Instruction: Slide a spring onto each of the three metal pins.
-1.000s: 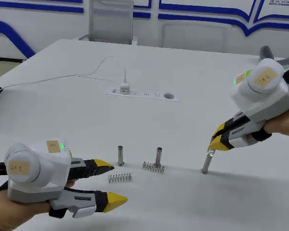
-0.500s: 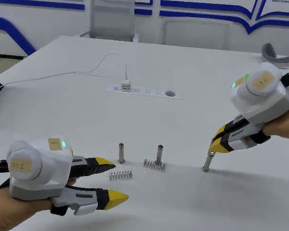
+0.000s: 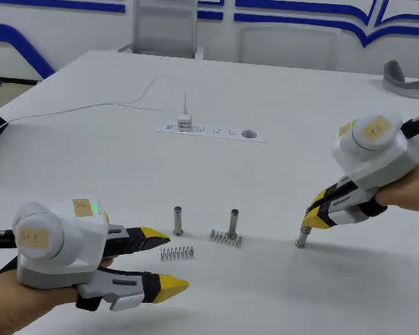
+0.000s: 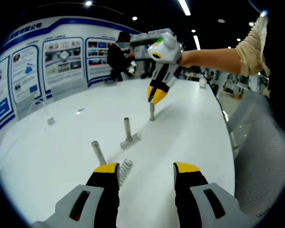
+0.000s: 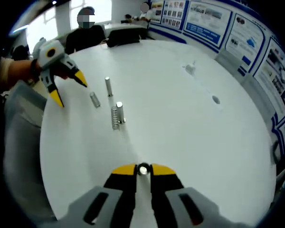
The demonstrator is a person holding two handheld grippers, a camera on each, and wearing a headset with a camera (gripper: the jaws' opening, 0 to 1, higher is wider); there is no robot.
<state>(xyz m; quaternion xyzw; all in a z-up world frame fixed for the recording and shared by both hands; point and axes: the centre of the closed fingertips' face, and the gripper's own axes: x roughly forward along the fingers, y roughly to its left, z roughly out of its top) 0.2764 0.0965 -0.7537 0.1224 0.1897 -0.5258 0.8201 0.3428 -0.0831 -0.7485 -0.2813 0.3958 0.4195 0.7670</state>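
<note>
The left tool (image 3: 169, 259) sits at 7 o'clock in the head view, its jaws spread wide with nothing between them; in its own view (image 4: 146, 168) the tips frame bare bench (image 3: 279, 91). Three pins stand upright in a row near the middle of the bench: the left pin (image 3: 177, 220), the middle pin (image 3: 233, 220) and the right pin (image 3: 302, 237). One spring (image 3: 177, 252) lies flat at 6 o'clock of the left pin, just off the left tool's upper tip. A second spring (image 3: 225, 238) lies flat against the foot of the middle pin. The right tool (image 3: 314, 216), at 3 o'clock, tilts down onto the right pin, its jaws pressed close on the pin's top (image 5: 143, 169); whether a spring is on this pin I cannot tell. A power strip (image 3: 209, 131) lies at 12 o'clock, well apart.
</note>
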